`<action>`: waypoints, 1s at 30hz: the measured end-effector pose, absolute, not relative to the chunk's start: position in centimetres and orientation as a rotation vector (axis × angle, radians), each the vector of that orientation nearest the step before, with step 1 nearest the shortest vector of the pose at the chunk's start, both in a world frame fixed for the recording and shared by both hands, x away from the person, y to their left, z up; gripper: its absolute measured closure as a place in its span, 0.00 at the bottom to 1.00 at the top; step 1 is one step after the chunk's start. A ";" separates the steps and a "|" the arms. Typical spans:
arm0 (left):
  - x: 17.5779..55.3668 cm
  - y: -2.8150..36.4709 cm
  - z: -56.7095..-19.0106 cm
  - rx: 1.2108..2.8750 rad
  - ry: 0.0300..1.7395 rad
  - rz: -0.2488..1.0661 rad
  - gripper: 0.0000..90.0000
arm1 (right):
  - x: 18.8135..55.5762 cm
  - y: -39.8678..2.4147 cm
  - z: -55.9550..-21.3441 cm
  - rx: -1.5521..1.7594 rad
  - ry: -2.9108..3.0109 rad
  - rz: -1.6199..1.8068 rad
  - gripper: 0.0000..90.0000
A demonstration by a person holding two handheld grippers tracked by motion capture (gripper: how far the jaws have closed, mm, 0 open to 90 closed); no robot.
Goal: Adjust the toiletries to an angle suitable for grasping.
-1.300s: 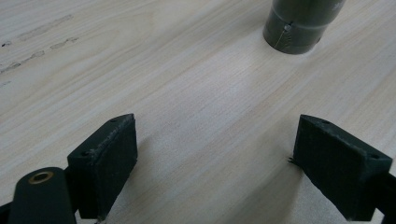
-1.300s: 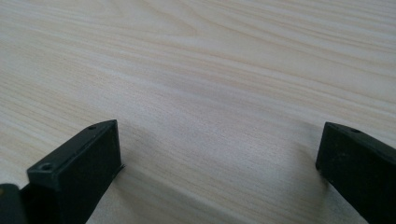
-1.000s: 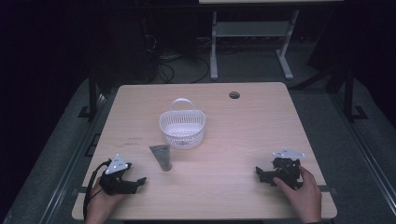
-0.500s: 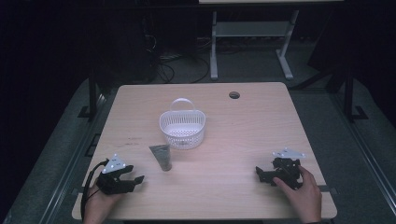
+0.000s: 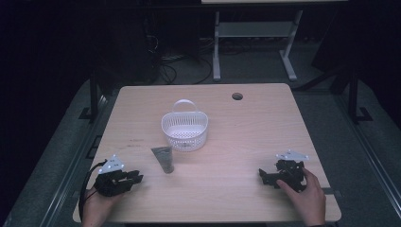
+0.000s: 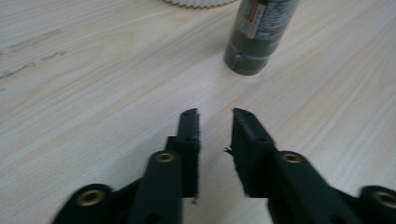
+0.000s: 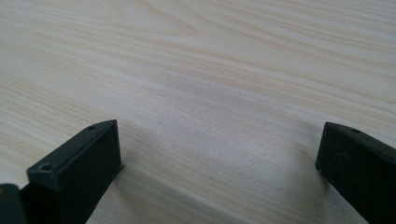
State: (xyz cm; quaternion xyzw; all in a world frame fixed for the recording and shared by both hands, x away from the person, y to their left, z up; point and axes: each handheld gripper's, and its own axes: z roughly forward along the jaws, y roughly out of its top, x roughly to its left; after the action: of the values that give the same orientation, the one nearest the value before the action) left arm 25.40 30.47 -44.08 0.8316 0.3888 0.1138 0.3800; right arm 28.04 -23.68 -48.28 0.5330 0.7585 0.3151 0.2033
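Since the earlier frame the left tongs [image 5: 138, 178] have drawn their jaws in from wide apart to a narrow slit, and the hand [image 5: 97, 208] that carries them sits a little higher over the near left corner of the desk [image 5: 265, 123]; the right tongs [image 5: 261, 176] and everything lying on the desk have stayed where they were

In the left gripper view the left tongs [image 6: 215, 113] stand with only a thin gap between the two black jaws and nothing caught in it, just bare wood below. They point toward the dark tube [image 5: 163, 159], which lies flat on the desk just to the right of them and a little farther off, untouched. In that same view the tube [image 6: 258, 32] shows a dark rounded end and a label with small print, lying well clear of the jaw tips

Just beyond the tube, toward the middle of the desk, stands a white perforated basket [image 5: 185, 128] with an upright handle; the tube's far end lies close by its near side, though whether they touch I cannot tell

At the near right corner the right tongs are held low by the right hand [image 5: 307, 194]. In the right gripper view they [image 7: 219, 128] gape wide, with nothing but pale wood grain between the jaws

A small round hole [image 5: 237, 96] sits near the far edge of the desk
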 end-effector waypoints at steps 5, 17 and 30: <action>25.2 30.4 -43.1 2.114 0.985 0.280 0.99 | 28.0 -23.7 -48.3 1.488 2.116 0.879 0.00; 25.3 30.1 -41.3 2.114 0.973 0.245 0.99 | 28.0 -23.7 -48.3 1.487 2.116 0.879 0.00; 25.8 29.1 -39.3 2.114 0.928 0.225 1.00 | 28.0 -23.7 -48.3 1.488 2.116 0.880 0.00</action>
State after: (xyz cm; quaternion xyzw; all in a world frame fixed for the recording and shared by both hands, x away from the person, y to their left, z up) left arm 25.84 29.10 -39.27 0.8354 0.3666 0.0890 0.3997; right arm 28.04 -23.67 -48.28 0.5333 0.7582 0.3152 0.2033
